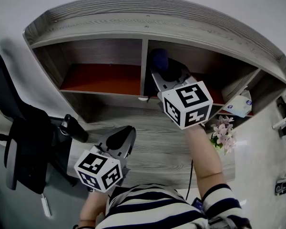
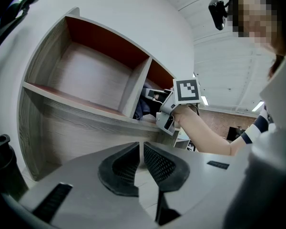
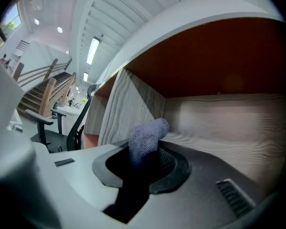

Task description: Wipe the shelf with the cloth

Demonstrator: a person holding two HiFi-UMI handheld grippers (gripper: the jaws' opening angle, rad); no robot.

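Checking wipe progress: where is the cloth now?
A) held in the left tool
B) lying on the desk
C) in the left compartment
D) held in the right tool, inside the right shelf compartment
D: the right tool is shut on the cloth, inside the right compartment of the shelf.

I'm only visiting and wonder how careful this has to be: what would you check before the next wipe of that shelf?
1. Cloth gripped: ok, the right gripper is shut on it.
2. Right gripper inside the shelf: ok, in the right compartment.
3. Cloth touching the shelf board: cannot tell.
4. Path ahead: ok, nothing shows on the board in front of the cloth.
5. Left gripper out of the way: ok, held back over the desk, jaws together, nothing in them.
6. Flowers near the right forearm: cannot tell if the arm clears them.
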